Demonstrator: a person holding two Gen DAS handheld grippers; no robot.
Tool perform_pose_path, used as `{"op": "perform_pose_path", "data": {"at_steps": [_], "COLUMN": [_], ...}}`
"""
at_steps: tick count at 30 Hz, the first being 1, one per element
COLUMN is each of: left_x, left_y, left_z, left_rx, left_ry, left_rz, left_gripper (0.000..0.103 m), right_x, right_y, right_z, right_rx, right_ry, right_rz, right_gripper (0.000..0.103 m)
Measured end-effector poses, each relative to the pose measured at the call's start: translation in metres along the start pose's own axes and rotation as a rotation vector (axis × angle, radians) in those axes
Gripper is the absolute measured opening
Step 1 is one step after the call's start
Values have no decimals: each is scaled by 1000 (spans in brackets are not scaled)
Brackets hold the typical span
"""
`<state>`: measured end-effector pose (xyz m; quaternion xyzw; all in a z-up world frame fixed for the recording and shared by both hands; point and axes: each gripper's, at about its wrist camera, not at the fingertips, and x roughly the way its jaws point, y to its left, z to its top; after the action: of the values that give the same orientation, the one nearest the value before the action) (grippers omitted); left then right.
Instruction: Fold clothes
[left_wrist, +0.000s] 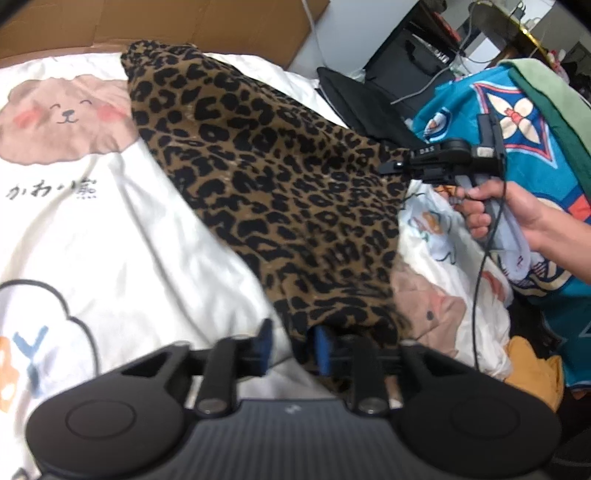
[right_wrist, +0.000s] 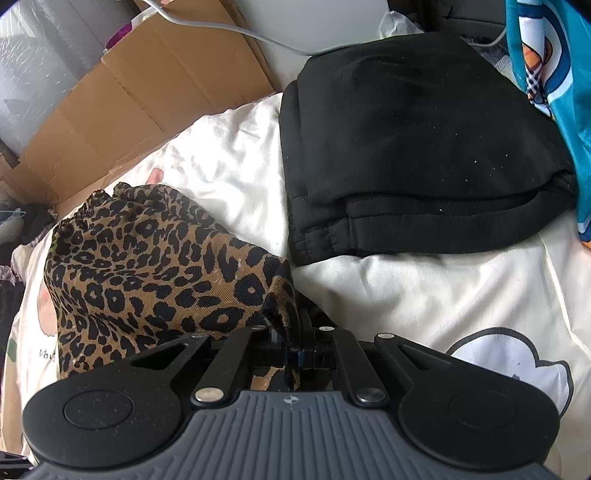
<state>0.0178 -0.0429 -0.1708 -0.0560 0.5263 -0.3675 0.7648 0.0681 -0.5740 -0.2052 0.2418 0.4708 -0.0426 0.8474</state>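
Brown-black leopard-print fabric garment (left_wrist: 266, 192): lifted above white cartoon-print bed cover (left_wrist: 92, 240), far end resting there. Left gripper (left_wrist: 291, 347): jaws spread, fabric hanging between. Right gripper (right_wrist: 295, 350): jaws pinching corner. Advice: keep held edge taut, corners level. Folded black fleece garment (right_wrist: 417, 147) lies nearby.

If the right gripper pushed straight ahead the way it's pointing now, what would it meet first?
Beyond the leopard-print garment pinched in the right gripper, the line runs over bare white duvet to the folded black garment. Its hem looks like the first obstacle, though depth is unclear in this fisheye view.
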Motion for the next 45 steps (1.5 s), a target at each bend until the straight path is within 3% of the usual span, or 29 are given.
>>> {"op": "perform_pose_path", "data": {"at_steps": [6, 8, 9, 10, 20, 25, 29, 35, 39, 45], "left_x": [20, 22, 22, 22, 13, 9, 9, 13, 13, 16], "left_y": [0, 0, 1, 3, 21, 25, 31, 16, 5, 5], "left_z": [3, 2, 1, 0, -9, -10, -11, -7, -2, 10], "left_rx": [-42, -43, -47, -54, -120, -121, -159, -72, -27, -84], "left_ry": [5, 4, 3, 5, 6, 8, 5, -10, -35, -74], "left_rz": [6, -1, -10, -11, -2, 10, 21, 39, 14, -33], "left_gripper": [39, 26, 14, 11, 6, 6, 6, 11, 37, 39], "right_x": [-1, -1, -1, -1, -2, -3, -8, -9, -8, -7], "right_y": [-2, -3, -3, -3, -7, -8, -11, -12, -10, -9], "right_z": [-3, -6, -8, -9, -24, -25, -27, -27, -26, -25], "right_rx": [27, 34, 38, 42, 78, 116, 143, 151, 149, 149], "right_ry": [9, 11, 13, 14, 27, 29, 10, -7, 0, 8], "right_rz": [13, 22, 27, 32, 78, 62, 70, 91, 94, 99], "right_gripper": [5, 5, 5, 5, 3, 6, 7, 4, 3, 3]}}
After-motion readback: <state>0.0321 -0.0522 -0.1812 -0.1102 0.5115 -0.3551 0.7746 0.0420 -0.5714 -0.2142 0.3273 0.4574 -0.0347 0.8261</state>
